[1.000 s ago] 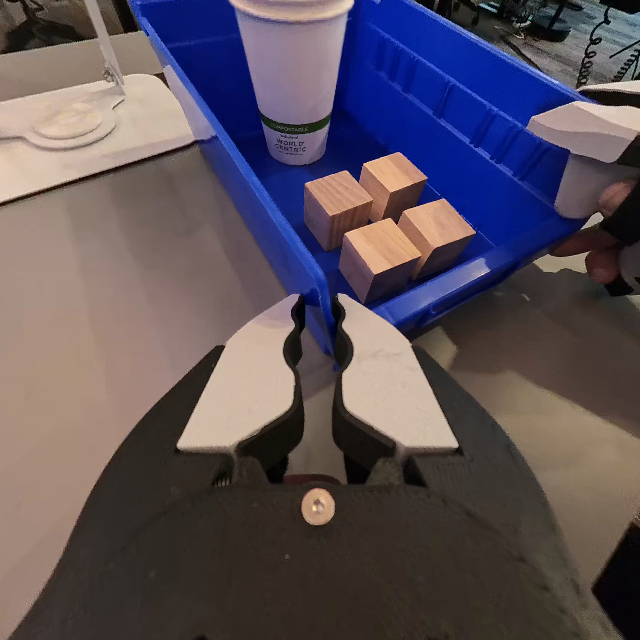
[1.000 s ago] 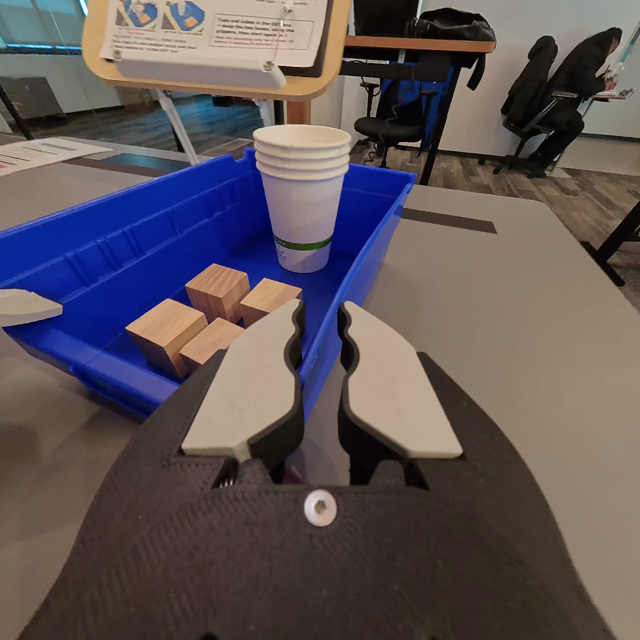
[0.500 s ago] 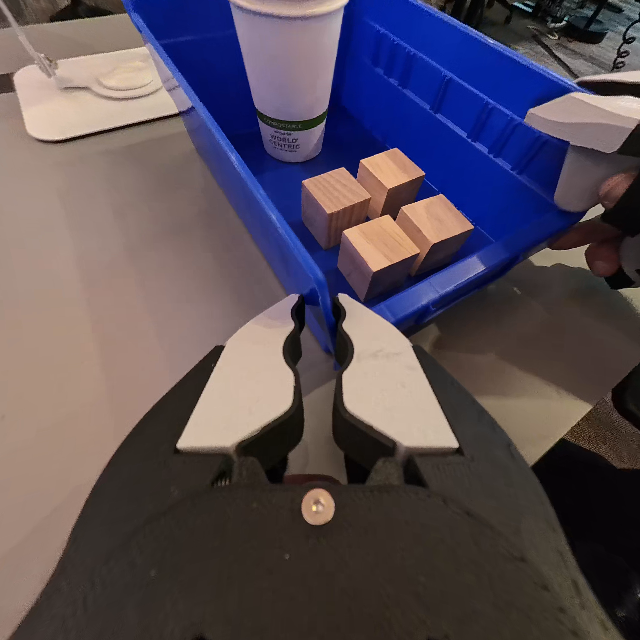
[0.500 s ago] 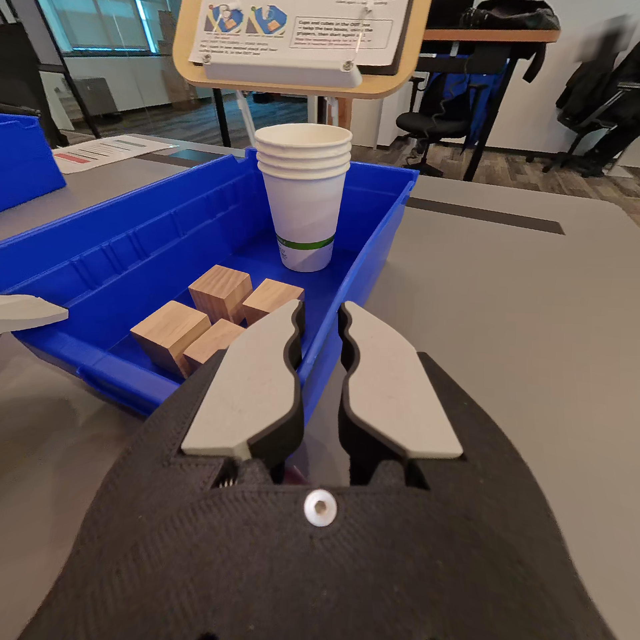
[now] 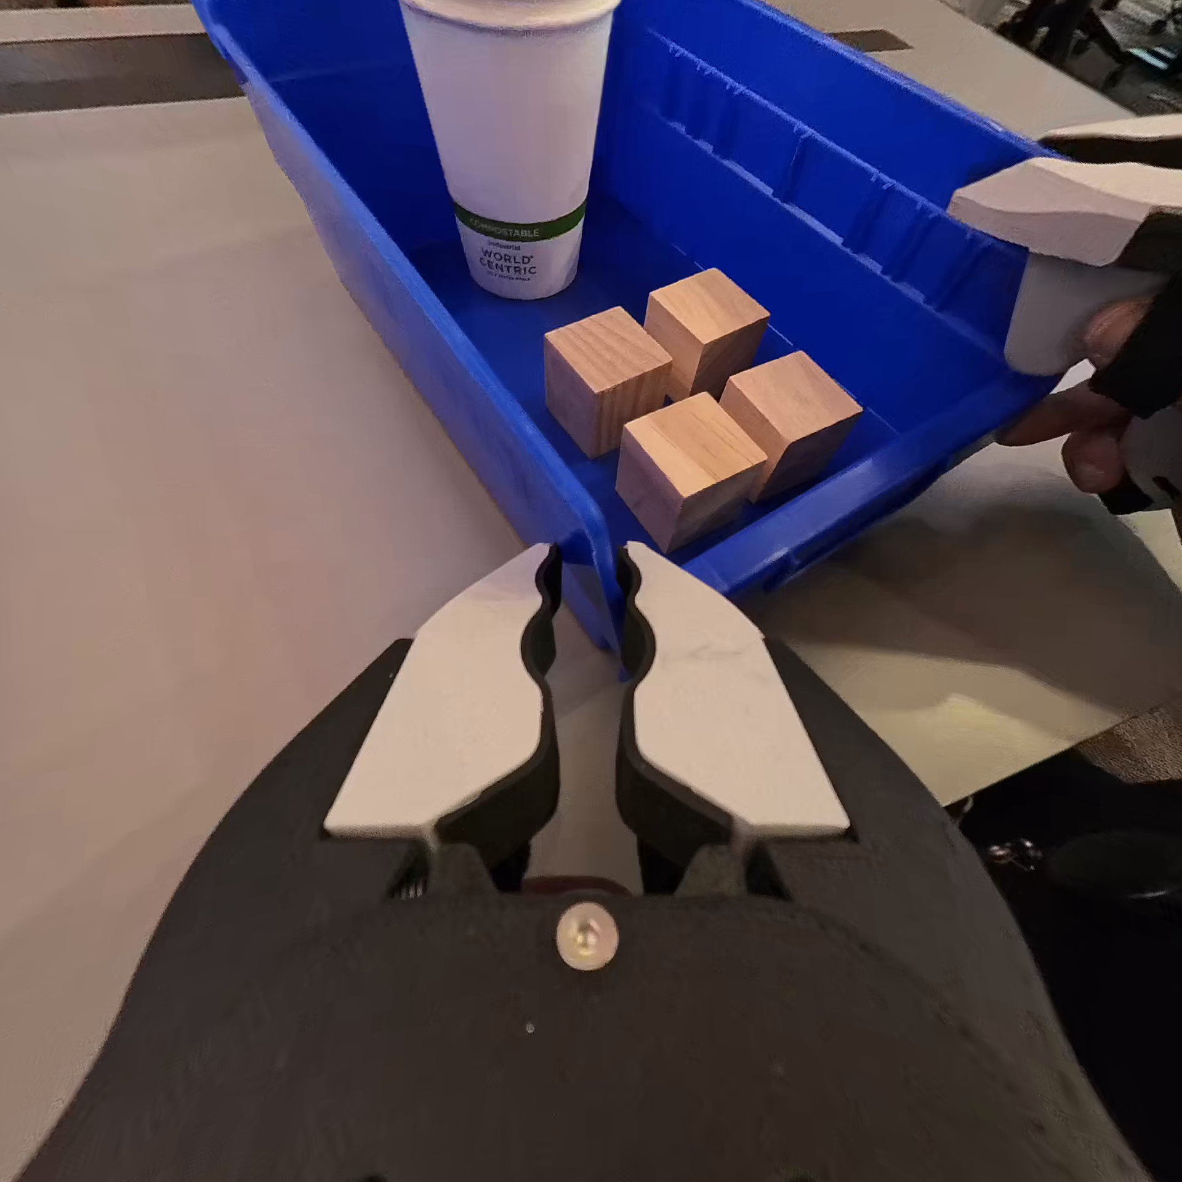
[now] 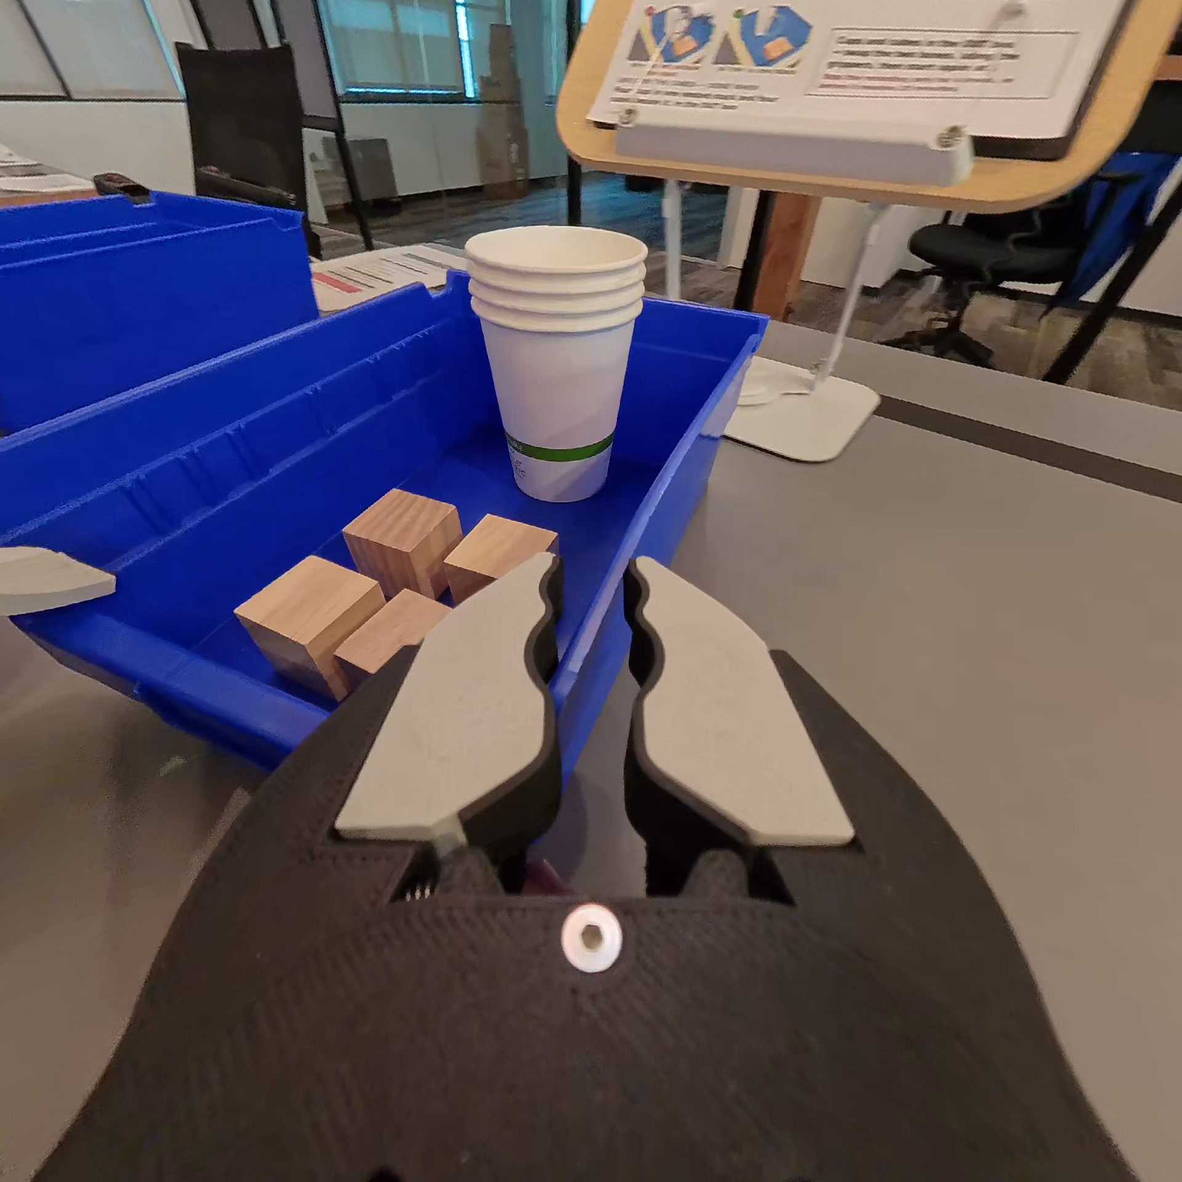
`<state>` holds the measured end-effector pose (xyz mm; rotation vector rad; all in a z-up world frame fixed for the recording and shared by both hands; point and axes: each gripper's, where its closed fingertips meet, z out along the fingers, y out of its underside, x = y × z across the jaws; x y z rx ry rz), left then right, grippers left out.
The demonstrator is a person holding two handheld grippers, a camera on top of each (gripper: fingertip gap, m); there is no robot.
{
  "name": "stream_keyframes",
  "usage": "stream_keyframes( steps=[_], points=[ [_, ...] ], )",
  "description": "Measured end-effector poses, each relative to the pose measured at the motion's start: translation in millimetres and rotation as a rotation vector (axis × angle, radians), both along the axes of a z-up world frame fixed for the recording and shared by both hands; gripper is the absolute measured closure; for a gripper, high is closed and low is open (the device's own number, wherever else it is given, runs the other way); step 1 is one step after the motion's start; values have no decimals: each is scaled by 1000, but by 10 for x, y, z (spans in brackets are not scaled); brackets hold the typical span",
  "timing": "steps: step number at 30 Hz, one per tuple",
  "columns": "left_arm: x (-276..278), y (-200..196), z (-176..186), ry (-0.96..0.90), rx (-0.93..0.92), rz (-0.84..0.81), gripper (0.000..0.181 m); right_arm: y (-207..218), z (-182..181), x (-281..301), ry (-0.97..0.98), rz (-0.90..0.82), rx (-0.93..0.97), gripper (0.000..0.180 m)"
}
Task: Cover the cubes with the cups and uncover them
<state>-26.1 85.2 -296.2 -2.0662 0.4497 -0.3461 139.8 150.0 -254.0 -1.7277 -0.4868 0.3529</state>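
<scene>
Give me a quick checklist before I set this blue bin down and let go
1. Left tool clamped on the blue bin corner wall: ok, the wall sits between its fingers.
2. Right tool clamped on the bin's other near corner: ok.
3. Cup stack upright in the bin: ok, four nested rims show.
4. Four wooden cubes inside the bin, uncovered: ok, clustered near the front wall.
5. Bin flat on the table: cannot tell, its underside is hidden.
6. Room beside the bin: ok on the right; a stand base sits behind it and a second blue bin to the left.
</scene>
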Motion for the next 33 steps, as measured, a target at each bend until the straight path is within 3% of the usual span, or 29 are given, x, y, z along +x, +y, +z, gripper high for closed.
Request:
stream_keyframes(
  steps=[16, 33],
  points=[
    [-989, 261, -6, 28, 4, 206, 165, 599, -24, -1126, 6, 194, -9, 162],
    [-1440, 798, -14, 73, 11, 260, 168, 1059, -27, -1525, -10, 234, -8, 157]
  ],
)
